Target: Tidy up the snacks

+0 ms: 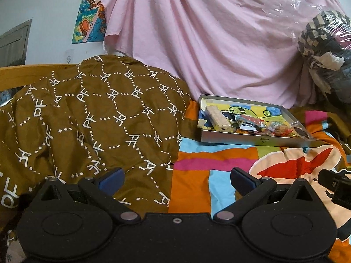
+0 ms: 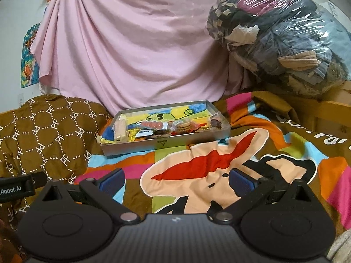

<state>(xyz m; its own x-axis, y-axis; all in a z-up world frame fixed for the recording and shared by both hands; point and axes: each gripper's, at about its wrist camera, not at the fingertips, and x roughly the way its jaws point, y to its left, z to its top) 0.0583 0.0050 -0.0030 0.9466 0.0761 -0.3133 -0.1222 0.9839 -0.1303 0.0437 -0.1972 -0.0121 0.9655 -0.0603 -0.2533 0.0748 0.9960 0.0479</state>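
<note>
Right wrist view showed the snacks [image 2: 162,127] piled in a shallow grey tray [image 2: 166,144] on the bed's patterned cover [image 2: 197,164], toward its far edge. Right hand-held gripper [image 2: 176,180] and left hand-held gripper [image 1: 176,179] both stood spread apart, empty, well short of the tray.

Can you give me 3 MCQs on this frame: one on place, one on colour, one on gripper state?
1. Where are the snacks?
A. Scattered on the brown quilt
B. In the grey tray on the colourful bedspread
C. In the plastic bag

2. What colour is the sheet hanging behind the tray?
A. Pink
B. Green
C. White

3. What state are the two grippers in?
A. Both open, empty
B. Left shut on a snack
C. Both shut

Key: B, wrapped snacks lie inside the tray's walls. A, the hanging sheet is pink. A, left gripper and right gripper both show fingers spread with nothing between.
</note>
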